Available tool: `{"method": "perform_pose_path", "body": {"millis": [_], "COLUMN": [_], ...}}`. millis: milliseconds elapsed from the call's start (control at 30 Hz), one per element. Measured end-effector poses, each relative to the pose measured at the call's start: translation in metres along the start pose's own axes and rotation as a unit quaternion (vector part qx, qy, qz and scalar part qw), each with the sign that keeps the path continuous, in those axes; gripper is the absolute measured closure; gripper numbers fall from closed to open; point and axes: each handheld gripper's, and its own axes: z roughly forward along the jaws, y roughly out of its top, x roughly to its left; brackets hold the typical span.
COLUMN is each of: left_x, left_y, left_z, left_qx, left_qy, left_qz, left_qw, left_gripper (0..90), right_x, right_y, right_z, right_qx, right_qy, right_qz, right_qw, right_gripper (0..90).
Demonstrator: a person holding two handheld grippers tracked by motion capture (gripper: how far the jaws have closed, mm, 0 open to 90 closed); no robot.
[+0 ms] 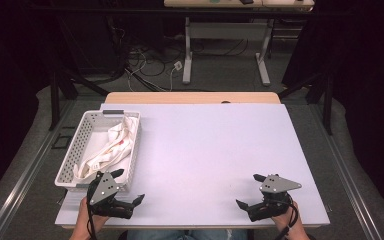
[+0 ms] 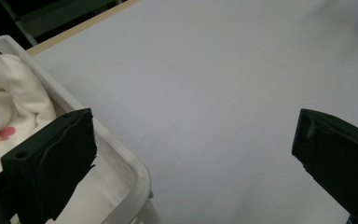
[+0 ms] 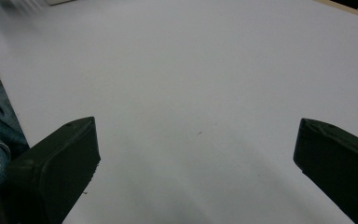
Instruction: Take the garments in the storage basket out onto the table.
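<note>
One crumpled cream-white cloth (image 1: 111,145) with a small pink print lies in one white perforated plastic basket (image 1: 75,146) at the left of the white desk (image 1: 210,150). Two grippers: left gripper (image 1: 129,186) beside the basket, right gripper (image 1: 249,190) well apart, both jaws spread wide and empty.

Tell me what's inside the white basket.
The white basket holds a crumpled cream cloth with a pink mark. Anything beneath the cloth is hidden.
</note>
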Motion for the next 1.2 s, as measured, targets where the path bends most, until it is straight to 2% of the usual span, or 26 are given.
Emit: {"method": "perform_pose_path", "body": {"millis": [267, 333, 400, 600, 833, 900, 967, 1033, 1200], "left_x": [0.001, 0.001, 0.002, 0.007, 0.015, 0.018, 0.021, 0.024, 0.028], "left_y": [0.002, 0.002, 0.004, 0.01, 0.016, 0.018, 0.02, 0.022, 0.029], "left_z": [0.002, 0.003, 0.003, 0.001, -0.003, -0.003, -0.003, -0.002, -0.001], "left_qx": [0.0, 0.004, 0.011, 0.022, 0.021, 0.021, 0.021, 0.022, 0.025], "left_qy": [-0.007, -0.011, -0.004, 0.003, 0.014, 0.019, 0.014, 0.013, 0.018], "left_qz": [0.003, 0.001, 0.01, 0.006, 0.01, 0.008, -0.007, -0.014, -0.016], "left_qw": [1.0, 0.9999, 0.9999, 0.9997, 0.9996, 0.9996, 0.9996, 0.9996, 0.9994], "left_gripper": [0.0, 0.0, 0.0, 0.0, 0.0, 0.0, 0.0, 0.0, 0.0], "right_x": [0.0, 0.0, 0.0, 0.0, 0.0, 0.0, 0.001, 0.0, 0.0], "right_y": [0.0, 0.0, 0.0, -0.001, 0.0, 0.0, -0.001, -0.001, -0.001], "right_z": [0.001, 0.001, 0.001, 0.002, 0.002, 0.002, 0.003, 0.003, 0.003], "right_qx": [0.0, 0.0, -0.001, 0.001, 0.005, 0.008, 0.008, 0.009, 0.009], "right_qy": [0.0, 0.001, 0.001, 0.001, 0.003, 0.002, 0.001, -0.001, -0.001], "right_qz": [-0.008, -0.003, -0.006, -0.005, -0.005, -0.007, -0.006, -0.008, -0.01], "right_qw": [1.0, 1.0, 1.0, 1.0, 1.0, 0.9999, 0.9999, 0.9999, 0.9999], "right_gripper": [0.0, 0.0, 0.0, 0.0, 0.0, 0.0, 0.0, 0.0, 0.0]}}
